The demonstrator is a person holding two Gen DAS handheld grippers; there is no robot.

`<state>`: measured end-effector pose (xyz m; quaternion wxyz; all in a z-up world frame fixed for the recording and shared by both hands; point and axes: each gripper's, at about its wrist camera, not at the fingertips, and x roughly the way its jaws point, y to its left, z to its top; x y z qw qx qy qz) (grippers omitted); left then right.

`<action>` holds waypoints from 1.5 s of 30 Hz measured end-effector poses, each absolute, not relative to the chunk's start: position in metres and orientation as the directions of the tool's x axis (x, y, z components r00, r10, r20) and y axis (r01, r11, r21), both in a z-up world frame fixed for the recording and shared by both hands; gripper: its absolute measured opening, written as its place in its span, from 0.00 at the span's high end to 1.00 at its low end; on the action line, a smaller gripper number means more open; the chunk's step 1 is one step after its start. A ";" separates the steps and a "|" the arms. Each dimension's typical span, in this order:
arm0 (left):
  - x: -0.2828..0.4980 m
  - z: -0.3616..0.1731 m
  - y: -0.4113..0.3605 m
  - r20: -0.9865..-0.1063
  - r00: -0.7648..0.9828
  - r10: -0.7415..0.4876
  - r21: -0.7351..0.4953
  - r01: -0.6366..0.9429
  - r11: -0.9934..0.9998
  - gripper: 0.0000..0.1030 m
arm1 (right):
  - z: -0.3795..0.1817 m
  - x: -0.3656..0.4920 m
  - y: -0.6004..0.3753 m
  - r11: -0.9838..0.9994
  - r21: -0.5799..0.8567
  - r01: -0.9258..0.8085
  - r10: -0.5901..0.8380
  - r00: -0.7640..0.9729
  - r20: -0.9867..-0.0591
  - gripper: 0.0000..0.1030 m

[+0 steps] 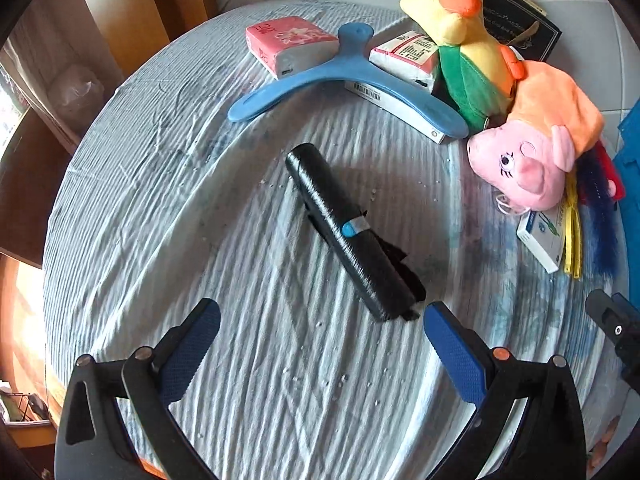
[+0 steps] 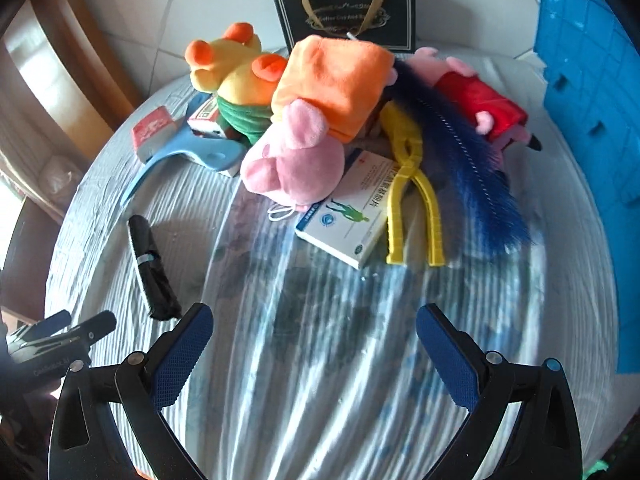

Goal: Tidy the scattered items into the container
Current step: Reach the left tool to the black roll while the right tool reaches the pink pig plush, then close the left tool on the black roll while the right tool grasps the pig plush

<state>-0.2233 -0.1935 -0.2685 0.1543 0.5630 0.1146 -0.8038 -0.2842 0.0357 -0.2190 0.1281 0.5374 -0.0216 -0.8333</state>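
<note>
**Between the left fingers: bag roll lined up, nothing grabbed yet**

Ahead of the left gripper [image 1: 322, 328], jaws spread wide and holding nothing, lay the black bag roll [image 1: 352, 232], a tight ribbed plastic cylinder with a blue band round it. Its near end sat just inside the right-hand finger, angled away toward the left. Looked to me like the approach step of a pick. Next move probably needed the jaws turned square across the roll, since slick plastic could squirt out. Beyond it, a smooth blue hanger [image 1: 344, 80] lay over soft tissue packs [image 1: 288, 42].

Over on the right wrist view, the right gripper [image 2: 314, 326] was equally wide open and empty, only rumpled striped cloth [image 2: 320, 360] between its fingers. Straight ahead sat a stiff cardboard medicine box [image 2: 352, 216], with yellow plastic tongs [image 2: 412, 200] to its right and a fuzzy pink pig plush [image 2: 296, 164] touching its far edge. The blue crate [image 2: 584, 92], hard gridded plastic, stood off past the right finger; that's my guess for the container.
</note>
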 end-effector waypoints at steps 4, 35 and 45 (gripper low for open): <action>-0.259 -0.292 -0.188 -0.948 -0.290 -0.133 0.013 0.380 -0.925 0.00 | -0.251 -0.317 0.033 -0.973 0.158 0.168 -0.209 -0.351 -0.913 0.00; -0.260 -0.332 -0.170 -0.874 -0.468 -0.128 -0.026 0.308 -0.951 0.00 | -0.358 -0.317 0.038 -0.975 0.205 -0.086 -0.136 -0.501 -0.855 0.11; -0.269 -0.330 -0.170 -0.848 -0.520 -0.105 -0.027 0.240 -0.970 0.00 | -0.421 -0.382 -0.016 -1.000 0.014 0.014 -0.020 -0.515 -0.857 0.00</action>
